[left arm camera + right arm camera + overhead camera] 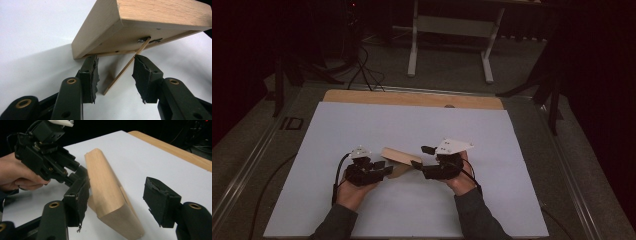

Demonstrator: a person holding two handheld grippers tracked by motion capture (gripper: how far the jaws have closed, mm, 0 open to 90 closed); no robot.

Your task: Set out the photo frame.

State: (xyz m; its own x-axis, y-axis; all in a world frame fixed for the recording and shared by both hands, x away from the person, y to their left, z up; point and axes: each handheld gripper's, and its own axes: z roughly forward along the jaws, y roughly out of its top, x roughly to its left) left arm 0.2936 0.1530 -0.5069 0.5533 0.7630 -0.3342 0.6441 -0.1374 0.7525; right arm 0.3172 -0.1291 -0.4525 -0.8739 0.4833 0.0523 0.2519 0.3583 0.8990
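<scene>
A light wooden block [398, 157] stands tilted on the white sheet, propped by a thin wooden strut [122, 72] fixed under it. My left gripper [115, 75] is open, its jaws on either side of the strut just below the block [140, 22]; the strut leans close to one pad [141, 75]. My right gripper [120, 200] is open around the near end of the block [107, 187]. One pad [81, 197] sits right beside the wood, and the other pad [160, 203] stands clearly apart. In the high view the left gripper [385, 170] and the right gripper [422, 156] face each other across the block.
A white sheet [412, 125] covers the table, with a bare wooden strip [412, 98] along its far edge. Beyond it stand a white desk frame [449, 30] and cables [362, 70] on the floor. Dark stands flank the table.
</scene>
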